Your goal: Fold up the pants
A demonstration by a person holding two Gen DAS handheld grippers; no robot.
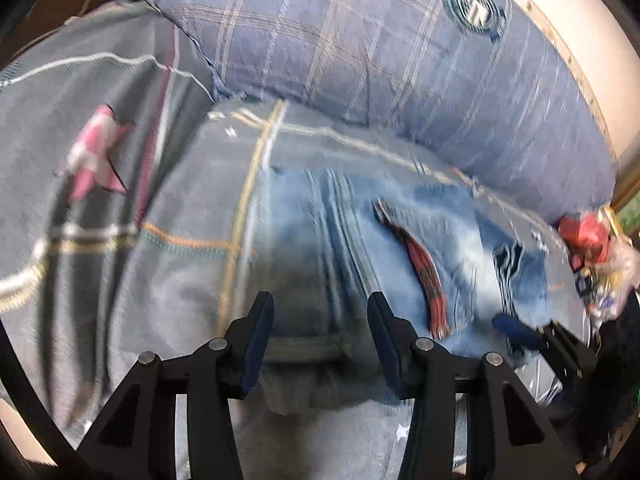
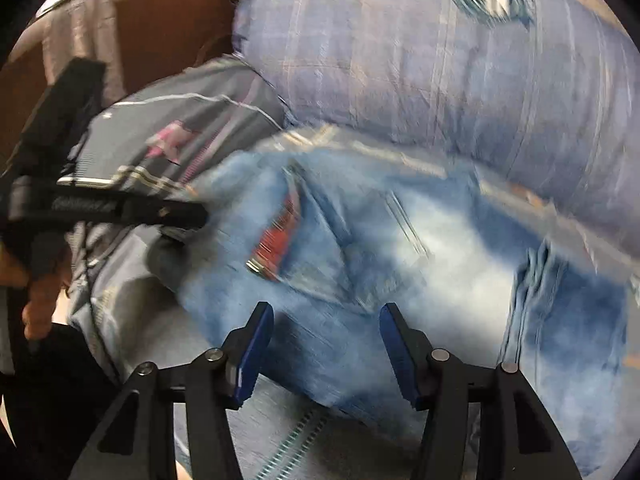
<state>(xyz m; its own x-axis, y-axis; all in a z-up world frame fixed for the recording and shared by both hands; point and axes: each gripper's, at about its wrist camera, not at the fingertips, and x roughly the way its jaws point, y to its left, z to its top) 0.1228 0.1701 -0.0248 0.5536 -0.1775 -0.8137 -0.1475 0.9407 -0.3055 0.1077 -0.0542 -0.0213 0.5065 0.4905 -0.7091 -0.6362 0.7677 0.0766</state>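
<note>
Apparently early: the jeans (image 2: 360,240) lie rumpled on the bed (image 1: 100,160), unfolded; left tongs (image 1: 320,312) and right tongs (image 2: 326,324) hover half-open, gripping nothing.

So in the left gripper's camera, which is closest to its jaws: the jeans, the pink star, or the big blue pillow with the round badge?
From the left gripper:
1. Jeans, just ahead of the jaws and reaching under them.
2. Pink star, on the grey bedcover, up to the left.
3. Blue pillow, at the back, across the top; its round badge is top right.
</note>
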